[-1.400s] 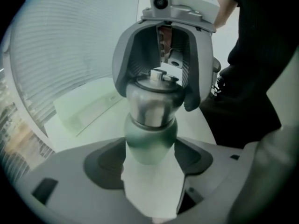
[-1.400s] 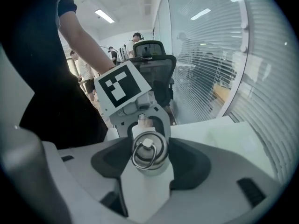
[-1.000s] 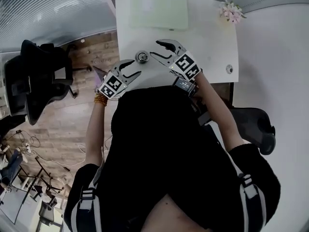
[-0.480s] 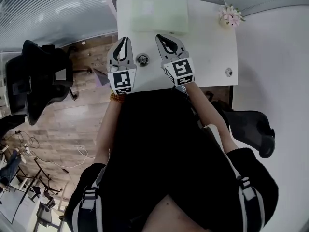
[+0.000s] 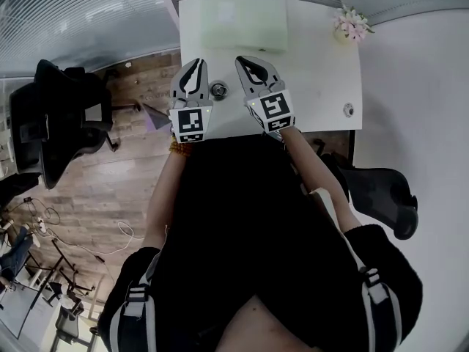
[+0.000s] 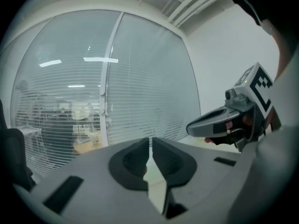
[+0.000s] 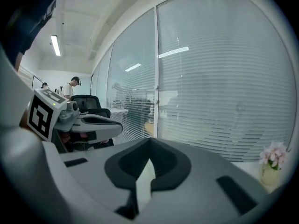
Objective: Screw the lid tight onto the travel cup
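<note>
The travel cup (image 5: 218,89) stands on the white table (image 5: 322,64), seen from above as a small round metal top with a dark centre; whether its lid is on I cannot tell. My left gripper (image 5: 196,64) is held just left of it and my right gripper (image 5: 246,61) just right, both above the table and pointing away from me. The left jaws (image 6: 151,141) have just been closing and are shut with nothing between them. The right jaws (image 7: 149,143) are shut and empty too. Each gripper view shows the other gripper (image 6: 224,120) (image 7: 88,122), not the cup.
A pale green mat (image 5: 244,20) lies at the table's far side. A small vase of flowers (image 5: 350,20) (image 7: 272,157) stands at the far right corner, a small round object (image 5: 348,108) near the right edge. Black office chairs (image 5: 58,116) (image 5: 385,189) flank me; glass walls with blinds stand beyond.
A second ago both grippers were open and lower, near the table's front edge. They have lifted, swung to point forward beside the cup, and shut; since half a second ago almost nothing moved.
</note>
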Tool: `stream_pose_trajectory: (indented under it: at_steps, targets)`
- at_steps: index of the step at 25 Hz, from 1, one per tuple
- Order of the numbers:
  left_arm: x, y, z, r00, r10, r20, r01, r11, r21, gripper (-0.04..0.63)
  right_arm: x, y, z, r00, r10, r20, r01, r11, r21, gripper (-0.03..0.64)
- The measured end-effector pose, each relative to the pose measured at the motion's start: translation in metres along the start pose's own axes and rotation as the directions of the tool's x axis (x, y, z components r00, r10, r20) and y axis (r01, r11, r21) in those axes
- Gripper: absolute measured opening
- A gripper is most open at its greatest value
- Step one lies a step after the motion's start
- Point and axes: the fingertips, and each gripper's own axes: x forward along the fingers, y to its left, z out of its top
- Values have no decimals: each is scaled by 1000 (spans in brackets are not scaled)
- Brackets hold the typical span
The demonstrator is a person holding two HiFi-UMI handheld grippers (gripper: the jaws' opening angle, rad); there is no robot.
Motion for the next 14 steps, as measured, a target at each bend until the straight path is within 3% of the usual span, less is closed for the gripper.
stream_pose_trajectory:
  at_steps: [14]
  targets:
    - [1,-6,-13,999,-28,-37,28,1000,-5,28,-5,-8,-6,1000,4,-12,-4,1000,-11,-2]
